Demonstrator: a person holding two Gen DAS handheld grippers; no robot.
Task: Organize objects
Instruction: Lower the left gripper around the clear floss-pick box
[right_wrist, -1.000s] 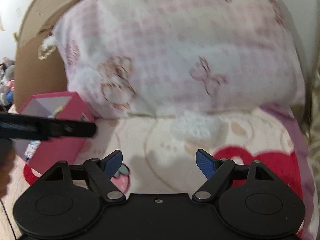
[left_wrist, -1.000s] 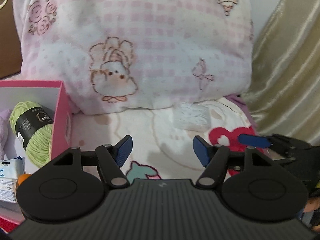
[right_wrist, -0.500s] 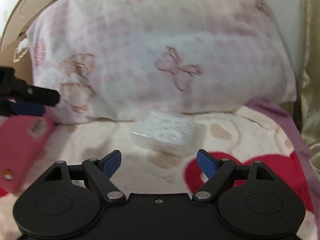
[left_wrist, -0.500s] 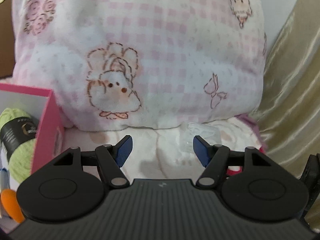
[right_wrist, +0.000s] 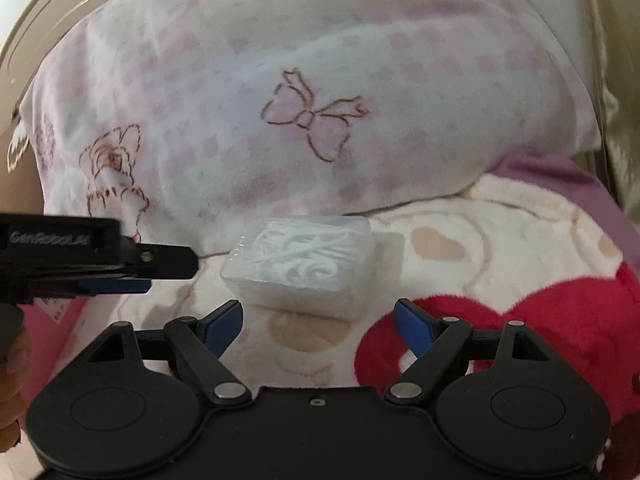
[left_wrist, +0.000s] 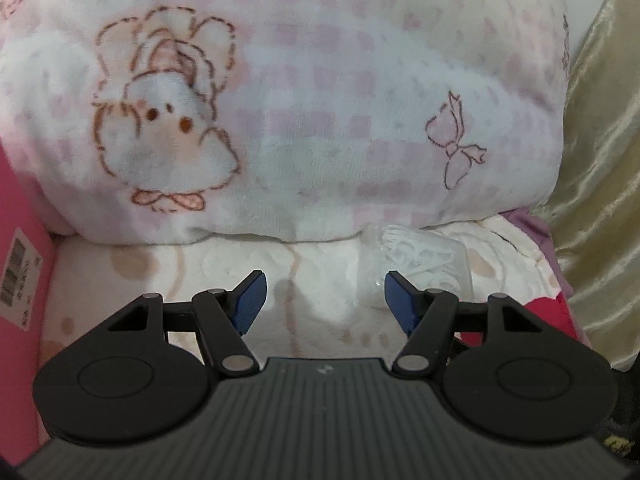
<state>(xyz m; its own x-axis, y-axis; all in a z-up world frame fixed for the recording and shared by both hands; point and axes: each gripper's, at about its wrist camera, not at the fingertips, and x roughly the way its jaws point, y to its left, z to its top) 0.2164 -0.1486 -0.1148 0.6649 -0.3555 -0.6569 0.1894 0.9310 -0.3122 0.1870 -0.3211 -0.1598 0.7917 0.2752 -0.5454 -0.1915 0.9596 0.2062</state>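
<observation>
You are working over a bed covered by a cream fleece blanket (right_wrist: 500, 240) printed with red hearts. A clear plastic packet (right_wrist: 304, 268) of white material lies flat on it, just in front of the big pink-checked pillow (right_wrist: 320, 92) resting at the back. A pink box (left_wrist: 20, 264) stands on the blanket at the left.
</observation>
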